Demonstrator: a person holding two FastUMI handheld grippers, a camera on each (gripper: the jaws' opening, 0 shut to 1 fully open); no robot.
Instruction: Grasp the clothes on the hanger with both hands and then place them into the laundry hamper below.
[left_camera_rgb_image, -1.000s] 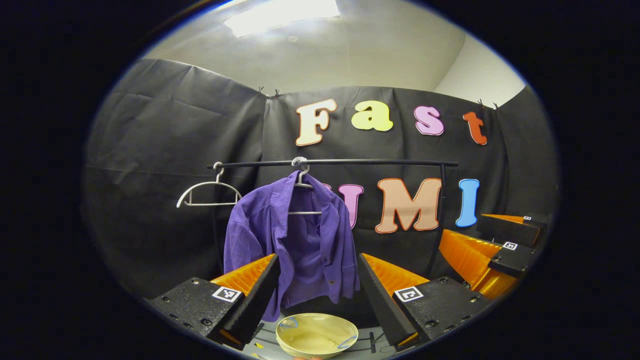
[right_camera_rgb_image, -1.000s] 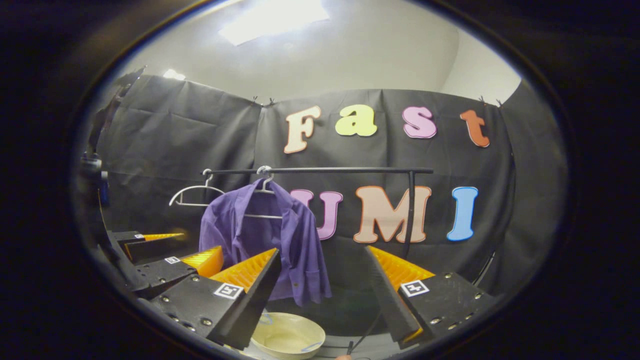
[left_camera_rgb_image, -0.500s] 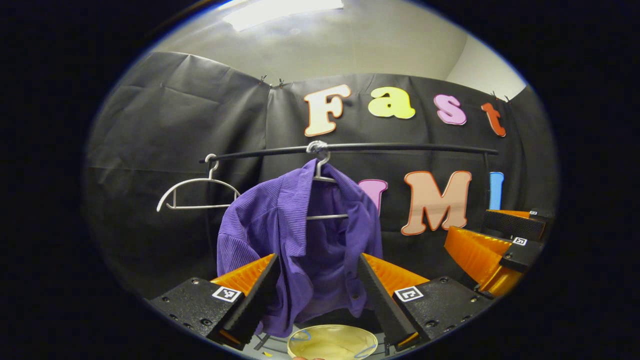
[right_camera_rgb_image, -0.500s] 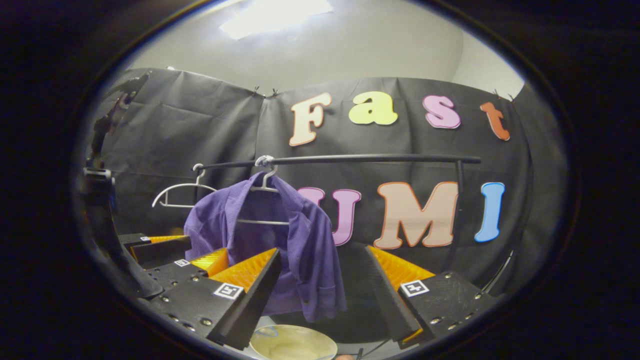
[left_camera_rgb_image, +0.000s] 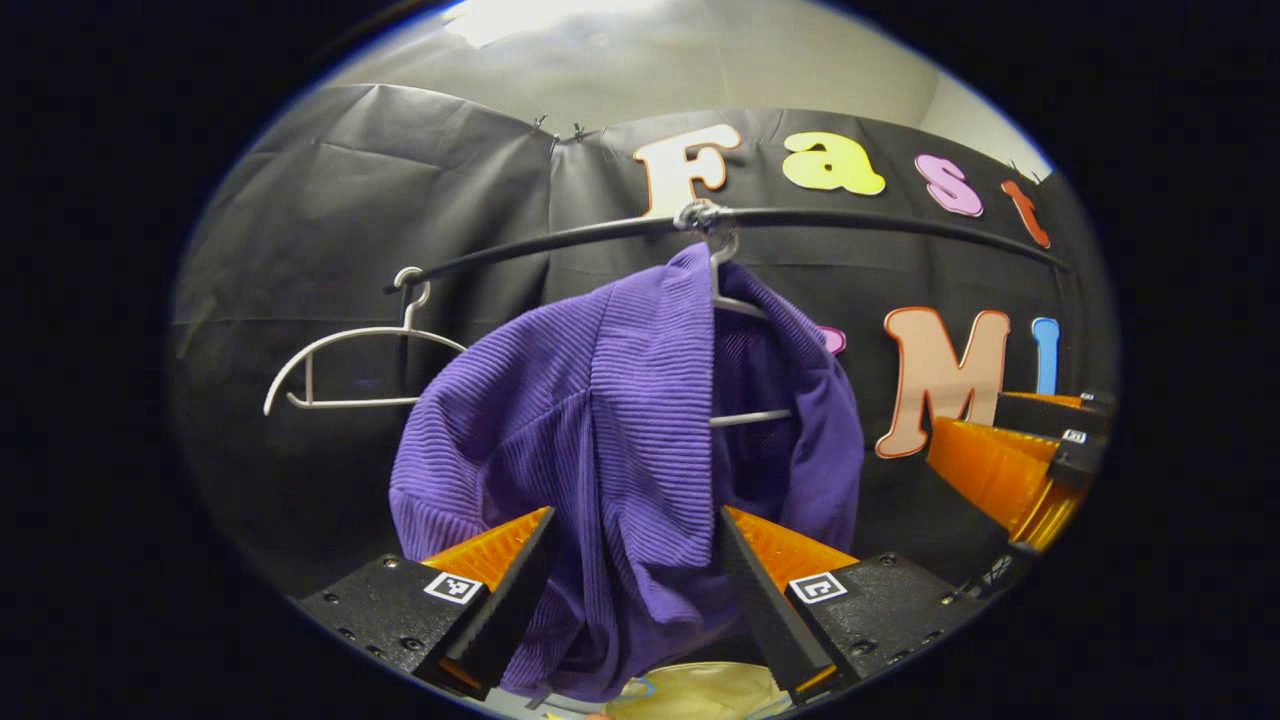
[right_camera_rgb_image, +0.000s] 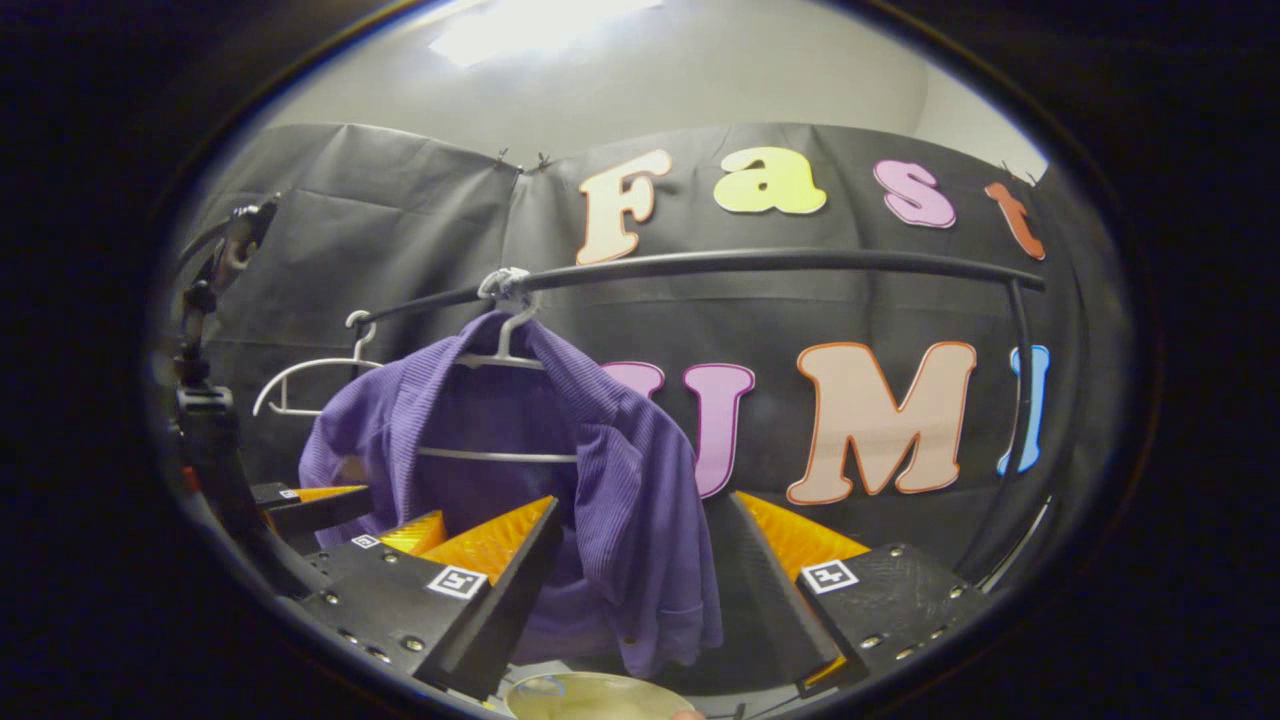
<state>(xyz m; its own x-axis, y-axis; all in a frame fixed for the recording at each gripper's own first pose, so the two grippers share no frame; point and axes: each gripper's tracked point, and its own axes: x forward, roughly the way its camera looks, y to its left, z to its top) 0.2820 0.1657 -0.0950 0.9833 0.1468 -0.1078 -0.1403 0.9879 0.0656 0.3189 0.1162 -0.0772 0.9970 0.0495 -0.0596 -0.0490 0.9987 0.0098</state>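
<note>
A purple ribbed-fabric shirt (left_camera_rgb_image: 610, 430) is seen draped over a pale wire hanger (left_camera_rgb_image: 735, 310) that is hooked on a black horizontal metal rail (left_camera_rgb_image: 880, 222) in front of the black cloth wall. In the left gripper view, the left gripper (left_camera_rgb_image: 632, 590) is held with its orange-and-black fingers (left_camera_rgb_image: 500, 580) apart, and the lower front of the shirt is framed between them; whether the cloth is touched cannot be told. In the right gripper view, the right gripper (right_camera_rgb_image: 645, 590) is likewise held with its fingers (right_camera_rgb_image: 500, 575) apart, the right-hand edge of the shirt (right_camera_rgb_image: 600, 500) hanging between them unclamped. An empty white plastic hanger (left_camera_rgb_image: 345, 355) is hung on the same rail, beside the shirt. A cream-coloured round hamper (right_camera_rgb_image: 590, 697) is seen below the shirt, at the bottom edge.
</note>
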